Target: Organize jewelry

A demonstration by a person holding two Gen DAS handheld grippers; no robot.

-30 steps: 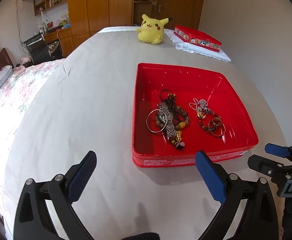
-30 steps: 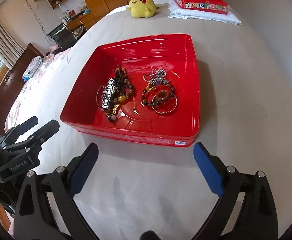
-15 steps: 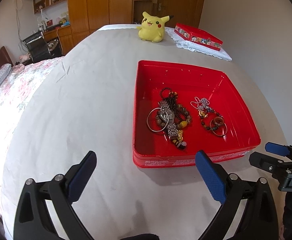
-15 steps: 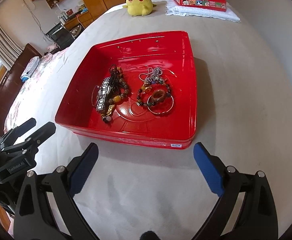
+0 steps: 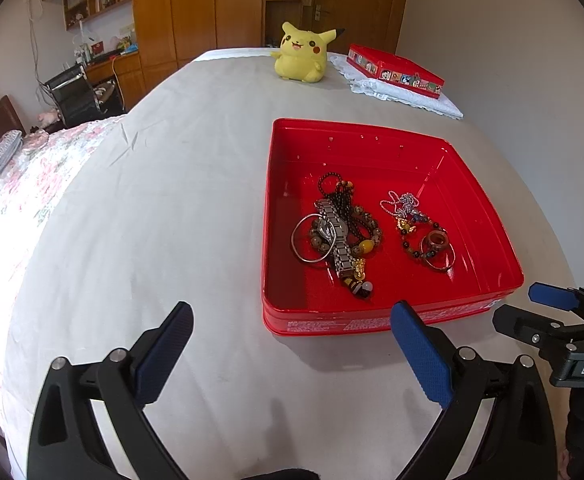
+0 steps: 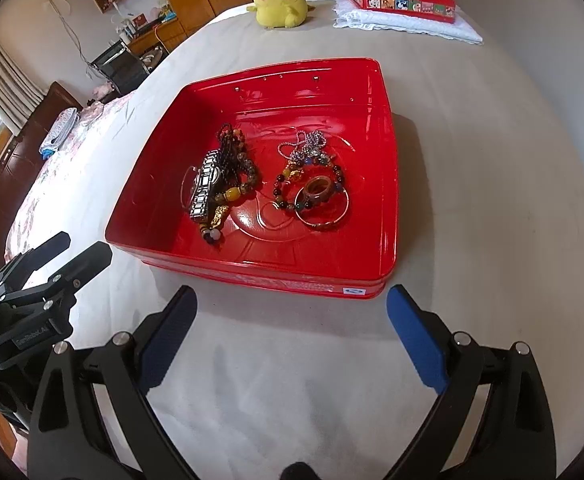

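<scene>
I've got the red tray (image 6: 384,184) dead ahead of my right gripper (image 6: 292,324), its near rim just past the fingertips. Jewelry sits mid-tray: watch (image 6: 205,188) pile to the left, bangle (image 6: 324,210) and beads to the right. Bare white sheet (image 5: 151,208) stretches ahead-left of my left gripper (image 5: 292,338); the tray's near-left corner sits ahead-right of it. Both sets of jaws are spread wide, holding nothing, hovering low and level over the sheet.
</scene>
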